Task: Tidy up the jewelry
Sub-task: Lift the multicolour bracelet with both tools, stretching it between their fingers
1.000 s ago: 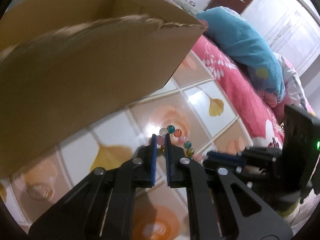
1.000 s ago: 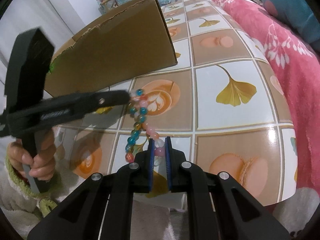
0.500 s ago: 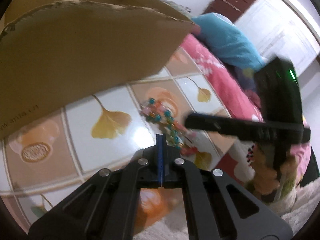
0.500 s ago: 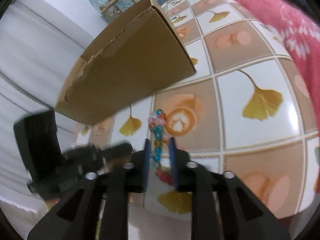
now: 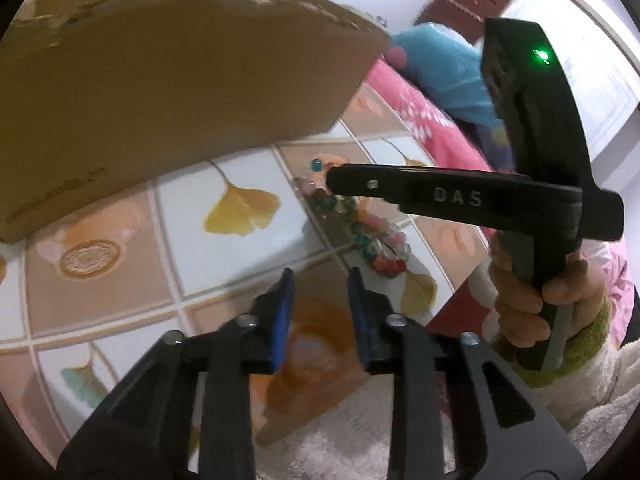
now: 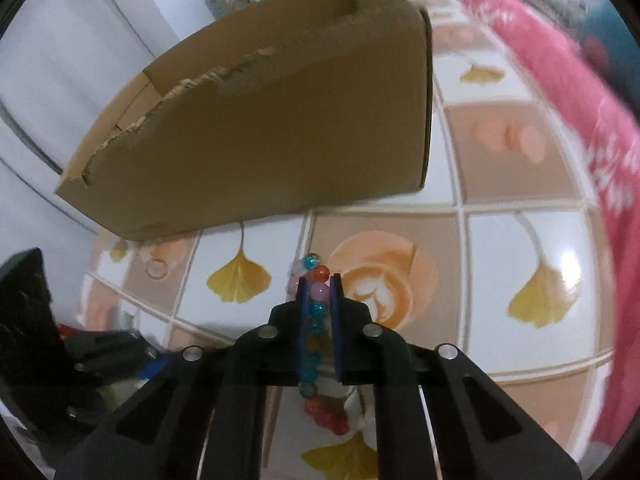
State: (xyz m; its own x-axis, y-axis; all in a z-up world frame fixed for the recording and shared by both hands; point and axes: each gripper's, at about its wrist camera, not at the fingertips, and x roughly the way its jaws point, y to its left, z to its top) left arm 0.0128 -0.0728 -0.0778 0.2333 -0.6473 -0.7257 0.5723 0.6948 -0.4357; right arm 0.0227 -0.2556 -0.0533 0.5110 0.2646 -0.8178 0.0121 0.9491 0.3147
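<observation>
A bracelet of coloured glass beads (image 6: 319, 292) sits between the blue pads of my right gripper (image 6: 319, 280), whose jaws are closing on it; more beads trail below the fingers (image 6: 326, 414). In the left wrist view the same bracelet (image 5: 362, 228) hangs from the right gripper (image 5: 334, 179) over the tiled table (image 5: 240, 256). My left gripper (image 5: 320, 276) is near the table's front edge, jaws opening, nothing between them. An open cardboard box (image 6: 260, 128) stands just behind the beads.
The cardboard box (image 5: 160, 76) fills the back left of the table. A pink floral bedspread (image 6: 568, 92) and a blue pillow (image 5: 444, 68) lie to the right. A hand in a green cuff (image 5: 532, 300) holds the right gripper's handle.
My left gripper let go of the beads, drew back, shut empty and has now spread its jaws. The right gripper opened around the bracelet, moved toward the box and closed on it again.
</observation>
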